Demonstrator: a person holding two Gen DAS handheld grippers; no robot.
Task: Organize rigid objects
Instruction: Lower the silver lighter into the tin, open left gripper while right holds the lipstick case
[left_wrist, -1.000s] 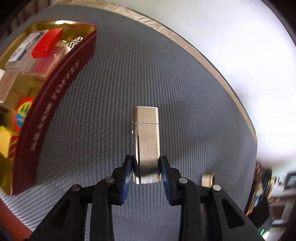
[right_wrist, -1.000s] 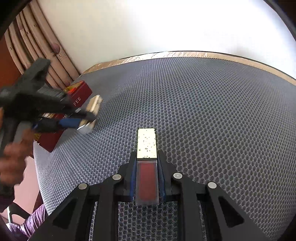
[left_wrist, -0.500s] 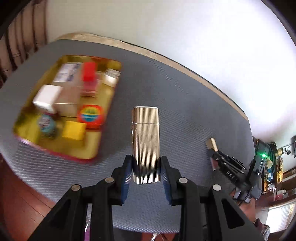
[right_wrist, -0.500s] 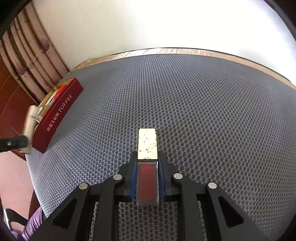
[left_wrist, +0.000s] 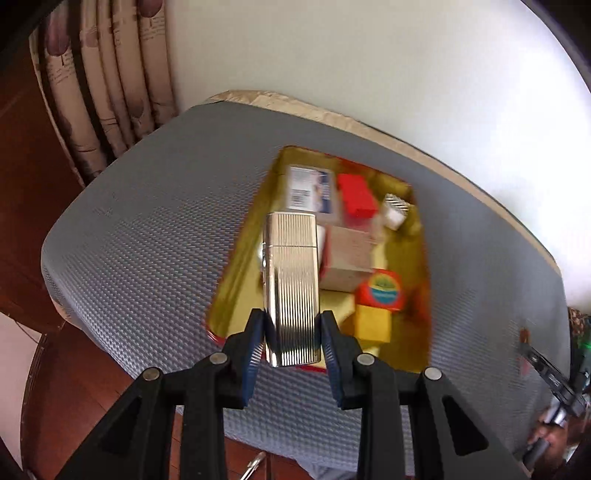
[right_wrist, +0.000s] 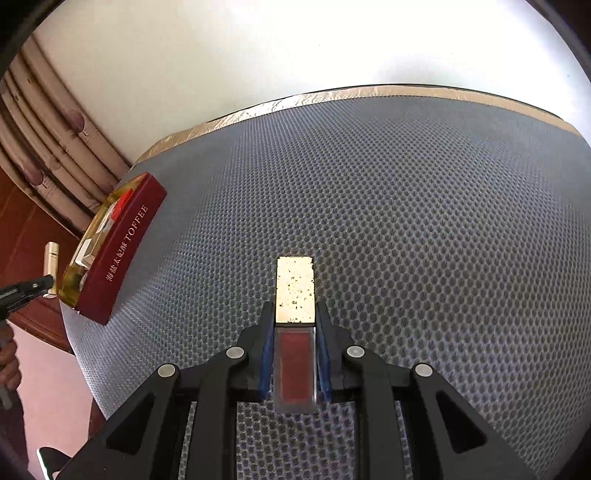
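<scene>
Lighter (left_wrist: 291, 288) of ribbed silver metal sits pinched between the fingers of my left gripper (left_wrist: 291, 332), standing lengthwise along them with its hinged cap end pointing away from me. From the left wrist view it hangs above the near left part of a gold-lined tin (left_wrist: 236, 280) that rests on the grey mesh tabletop (left_wrist: 147, 229).

Inside the tin I see a white and blue box with a barcode (left_wrist: 310, 190), a red box (left_wrist: 356, 199), a small checkered piece (left_wrist: 395, 210), a tan box (left_wrist: 347, 258), a round red, yellow and blue item (left_wrist: 382, 291) and a yellow block (left_wrist: 373, 323). They lie close together, several touching; motion blur keeps me from reading finer detail.

My right gripper (right_wrist: 295, 332) has its fingers pressed on a slim clear case with a dark red filling and a speckled gold cap (right_wrist: 295, 291). The cap end juts out past the fingertips over the bare tabletop (right_wrist: 424, 221), well apart from the tin.

In the right wrist view the tin (right_wrist: 122, 251) stands at the far left edge of the tabletop, its dark red wall printed TOFFEE, and the lighter (right_wrist: 51, 266) shows just beyond it in my left gripper (right_wrist: 47, 284).

A curtain (left_wrist: 107, 85) hangs behind the table's far corner.
</scene>
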